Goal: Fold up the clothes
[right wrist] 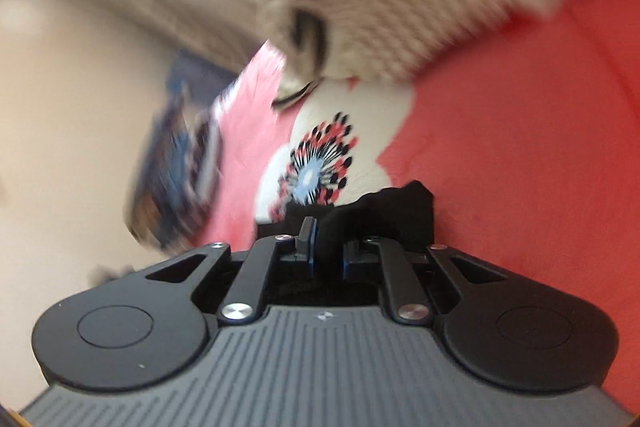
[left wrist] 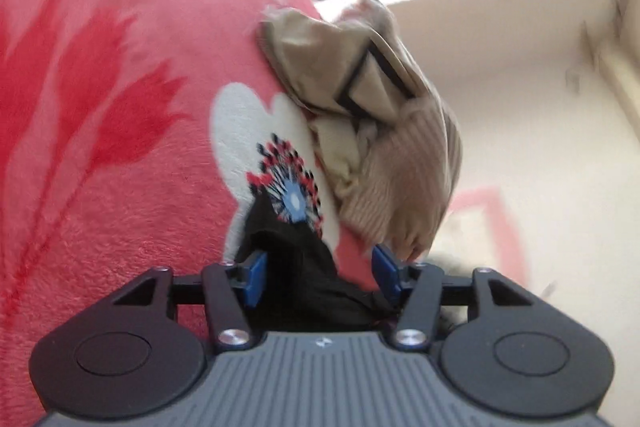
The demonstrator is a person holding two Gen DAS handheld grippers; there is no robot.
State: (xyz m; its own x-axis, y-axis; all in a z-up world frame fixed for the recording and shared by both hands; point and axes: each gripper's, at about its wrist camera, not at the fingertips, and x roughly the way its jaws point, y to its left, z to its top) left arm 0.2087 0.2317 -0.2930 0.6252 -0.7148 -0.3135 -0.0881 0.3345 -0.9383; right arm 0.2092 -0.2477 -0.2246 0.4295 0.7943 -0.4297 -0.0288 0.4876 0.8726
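Pink fleece blanket with red leaves and a white flower (left wrist: pixel 132 131) is the work surface. Black cloth garment (left wrist: pixel 308 279) lies on it, between both grippers. Left gripper (left wrist: pixel 320 277) fingers released, cloth loose between them. Right gripper (right wrist: pixel 326 253) fingers narrow; grip on the cloth unclear. Judgement: lay the fold flat before letting go. Beige heap of ribbed and woven clothes (left wrist: pixel 384 147) crowds just beyond; keep clear.

Beige clothes pile (left wrist: pixel 372 131) ahead, blocking.

Pink floral blanket (left wrist: pixel 120 107), cream wall (left wrist: pixel 520 87), bright window light.
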